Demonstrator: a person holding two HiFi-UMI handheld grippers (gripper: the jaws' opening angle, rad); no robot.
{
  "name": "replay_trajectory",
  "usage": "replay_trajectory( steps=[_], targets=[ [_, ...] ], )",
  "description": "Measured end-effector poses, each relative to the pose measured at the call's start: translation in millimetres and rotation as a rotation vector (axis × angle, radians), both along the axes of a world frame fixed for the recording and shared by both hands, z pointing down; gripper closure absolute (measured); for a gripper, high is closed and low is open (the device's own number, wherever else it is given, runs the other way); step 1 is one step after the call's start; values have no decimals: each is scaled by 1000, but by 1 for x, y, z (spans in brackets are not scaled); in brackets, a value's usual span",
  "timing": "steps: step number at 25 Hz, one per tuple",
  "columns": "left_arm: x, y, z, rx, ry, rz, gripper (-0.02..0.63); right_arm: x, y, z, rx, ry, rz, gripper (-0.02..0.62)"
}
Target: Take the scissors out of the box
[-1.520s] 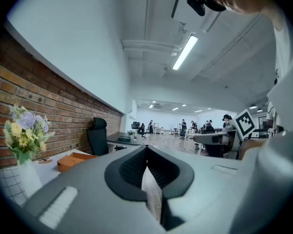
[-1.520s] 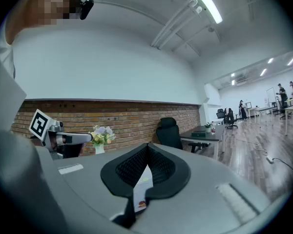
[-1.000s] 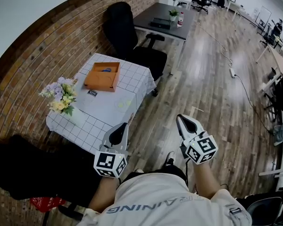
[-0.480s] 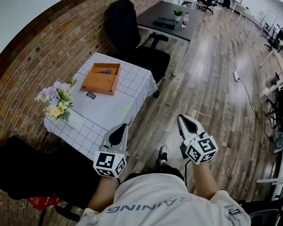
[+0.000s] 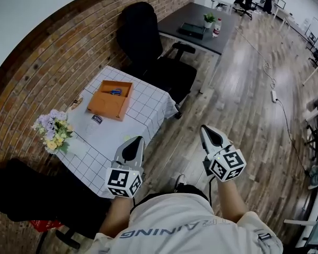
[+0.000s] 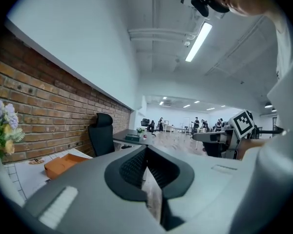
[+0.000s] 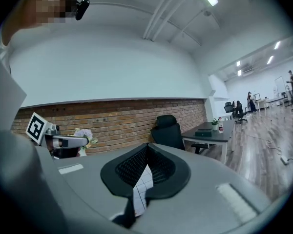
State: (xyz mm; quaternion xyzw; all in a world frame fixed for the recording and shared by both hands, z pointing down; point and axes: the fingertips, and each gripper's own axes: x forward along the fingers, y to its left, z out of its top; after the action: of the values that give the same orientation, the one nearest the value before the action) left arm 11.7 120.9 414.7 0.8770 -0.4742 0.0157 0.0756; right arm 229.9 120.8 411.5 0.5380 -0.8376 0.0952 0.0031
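An orange box [image 5: 110, 100] lies open on the white grid tablecloth [image 5: 122, 126], and blue-handled scissors [image 5: 115, 92] rest inside it near its far end. My left gripper [image 5: 136, 140] hovers shut and empty over the table's near edge, well short of the box. Out over the wooden floor, level with the left one, my right gripper [image 5: 205, 129] is also shut and empty. In the left gripper view the box [image 6: 63, 164] shows low at the left past the closed left gripper [image 6: 146, 149]. The right gripper [image 7: 147, 146] points toward the brick wall.
A bunch of flowers [image 5: 52, 131] stands at the table's left corner. A black office chair [image 5: 148, 46] sits behind the table, beside a dark desk [image 5: 199, 28] with a plant and a bottle. Another dark chair [image 5: 32, 194] is at my lower left.
The table and box have slid down and closer in the head view as I walk toward them. Both grippers travel along with me, still shut, and the left one now overlaps the table's edge.
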Motion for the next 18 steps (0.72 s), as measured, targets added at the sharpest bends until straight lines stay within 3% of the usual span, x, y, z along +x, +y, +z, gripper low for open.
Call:
replay_trajectory(
  steps=[12, 18],
  targets=[
    [67, -59, -8, 16, -1, -116, 606, 86, -81, 15, -31, -31, -73, 581],
    [54, -79, 8, -33, -15, -186, 606, 74, -116, 23, -53, -62, -138, 581]
  ],
)
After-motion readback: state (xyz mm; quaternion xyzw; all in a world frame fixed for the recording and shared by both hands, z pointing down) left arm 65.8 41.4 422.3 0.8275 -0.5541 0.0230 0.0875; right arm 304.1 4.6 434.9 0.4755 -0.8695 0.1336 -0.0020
